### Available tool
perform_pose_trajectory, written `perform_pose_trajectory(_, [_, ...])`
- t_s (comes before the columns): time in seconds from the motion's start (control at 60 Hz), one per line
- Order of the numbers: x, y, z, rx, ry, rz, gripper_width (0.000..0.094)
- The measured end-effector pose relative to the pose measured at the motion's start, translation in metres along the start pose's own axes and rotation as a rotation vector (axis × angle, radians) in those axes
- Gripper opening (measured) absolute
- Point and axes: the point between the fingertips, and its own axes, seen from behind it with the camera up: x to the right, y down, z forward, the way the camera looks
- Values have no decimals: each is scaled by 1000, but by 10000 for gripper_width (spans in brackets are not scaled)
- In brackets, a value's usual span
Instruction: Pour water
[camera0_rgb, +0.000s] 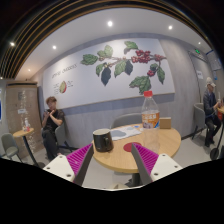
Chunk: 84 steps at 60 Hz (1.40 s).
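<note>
A wide café room fills the view; the far wall (120, 75) carries a large painting of green leaves and red berries (128, 62) at about twelve o'clock from the fingers; ceiling lights dot the dark ceiling above it. A round wooden table (140, 150) stands just ahead of the fingers, reaching from twelve toward one o'clock. A person in dark clothes (50, 122) sits at a small table well off at ten o'clock; another person (211, 105) sits at the far side at about two o'clock. On the round table a clear plastic bottle (150, 111) with a red cap and an orange label stands upright at one o'clock, beyond the fingers; a dark cup (103, 140) stands upright near the table's near edge at twelve o'clock, well apart from the bottle. The gripper (110, 165) is held level and pointed forward at the table, short of it; its two fingers with magenta pads (80, 158) are spread wide apart and hold nothing; the cup sits ahead of the gap between them, not touched by either.
</note>
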Motion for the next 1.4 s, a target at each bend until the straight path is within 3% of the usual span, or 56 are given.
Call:
perform_pose_trajectory(0.433, [107,-20,49,64,202,-31,818])
perform_pose_trajectory(0.75, [172,-35,147,91,250,-159,809])
perform_pose_trajectory(0.8, [171,-36,156,102,250,-187,759])
perform_pose_trajectory(0.85, [165,-36,162,109,225,-205,562])
perform_pose_trajectory(1.033, [157,-35,163,159,196,-206,349])
perform_pose_trajectory(1.233, [148,-38,180,116,192,-299,325])
perform_pose_trajectory(1.4, [134,-83,202,88,249,-905,325])
